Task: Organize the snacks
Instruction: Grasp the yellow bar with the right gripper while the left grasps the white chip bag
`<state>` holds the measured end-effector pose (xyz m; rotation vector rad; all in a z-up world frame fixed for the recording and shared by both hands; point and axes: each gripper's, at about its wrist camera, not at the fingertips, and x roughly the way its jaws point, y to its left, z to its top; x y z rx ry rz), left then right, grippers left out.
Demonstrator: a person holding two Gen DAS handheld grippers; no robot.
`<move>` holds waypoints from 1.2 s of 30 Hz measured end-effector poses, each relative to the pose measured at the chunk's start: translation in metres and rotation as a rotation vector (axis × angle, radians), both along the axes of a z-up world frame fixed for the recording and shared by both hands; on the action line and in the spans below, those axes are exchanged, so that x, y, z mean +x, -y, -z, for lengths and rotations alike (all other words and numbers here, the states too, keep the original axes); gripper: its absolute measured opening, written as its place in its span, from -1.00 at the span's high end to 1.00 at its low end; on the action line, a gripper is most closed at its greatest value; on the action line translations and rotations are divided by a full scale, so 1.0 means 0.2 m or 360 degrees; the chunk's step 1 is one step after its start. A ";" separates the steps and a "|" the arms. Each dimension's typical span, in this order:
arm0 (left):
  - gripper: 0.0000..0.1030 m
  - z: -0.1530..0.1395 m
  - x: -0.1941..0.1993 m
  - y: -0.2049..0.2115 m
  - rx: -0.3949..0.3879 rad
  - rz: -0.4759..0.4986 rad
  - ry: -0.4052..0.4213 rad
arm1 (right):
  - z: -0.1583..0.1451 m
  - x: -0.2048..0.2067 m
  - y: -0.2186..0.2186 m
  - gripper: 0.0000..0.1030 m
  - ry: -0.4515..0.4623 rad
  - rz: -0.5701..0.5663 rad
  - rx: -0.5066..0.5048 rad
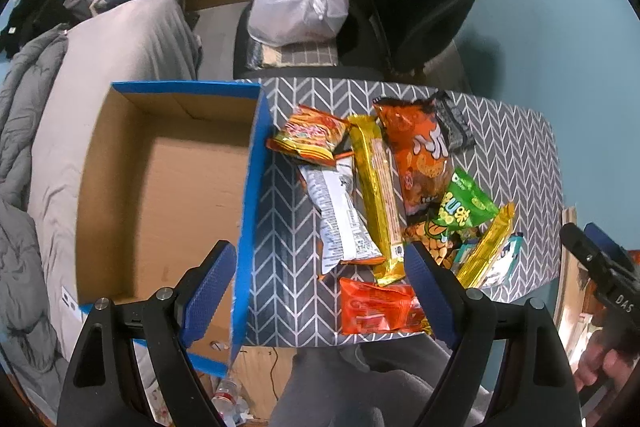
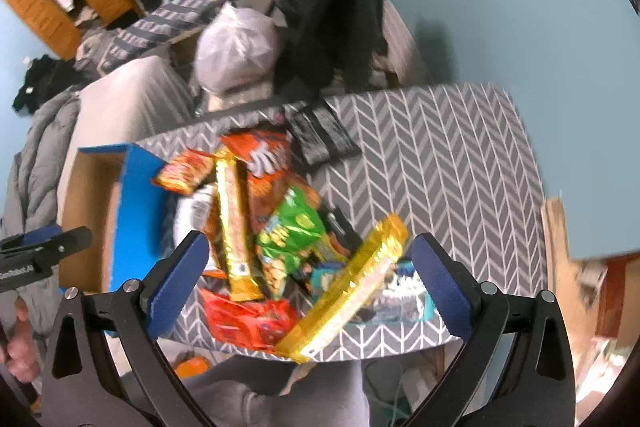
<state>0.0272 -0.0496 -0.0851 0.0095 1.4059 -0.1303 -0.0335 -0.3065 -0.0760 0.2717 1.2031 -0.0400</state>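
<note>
A pile of snack packets lies on the grey chevron table (image 1: 516, 163): a gold bar (image 1: 376, 195), a white packet (image 1: 340, 215), a big orange bag (image 1: 420, 159), a green bag (image 1: 466, 205), a red packet (image 1: 380, 307) and a second gold bar (image 1: 486, 247). An open cardboard box with blue sides (image 1: 160, 195) stands left of the pile, empty. My left gripper (image 1: 320, 287) is open above the box wall and table front. My right gripper (image 2: 312, 283) is open and empty over the pile, around the second gold bar (image 2: 348, 291) without touching it.
A black packet (image 2: 320, 135) lies at the table's far side. Behind the table stands a chair with a white plastic bag (image 1: 300, 3) and a dark jacket. A bed with grey bedding (image 1: 100, 67) is left of the box. The table's right half (image 2: 440, 163) is bare.
</note>
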 end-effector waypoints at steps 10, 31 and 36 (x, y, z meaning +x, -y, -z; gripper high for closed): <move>-0.69 0.21 -0.03 0.12 0.0072 0.0161 -0.0093 | 0.40 -0.15 0.08 -0.87 -0.0232 0.0185 0.0139; -0.69 0.48 -0.02 0.10 -0.0005 -0.0005 -0.0259 | 0.80 -0.22 0.11 -0.29 -0.0338 0.0306 0.0363; -0.69 0.51 0.01 0.09 -0.0014 -0.0061 -0.0272 | 0.83 -0.21 0.14 0.18 -0.0352 0.0284 0.0414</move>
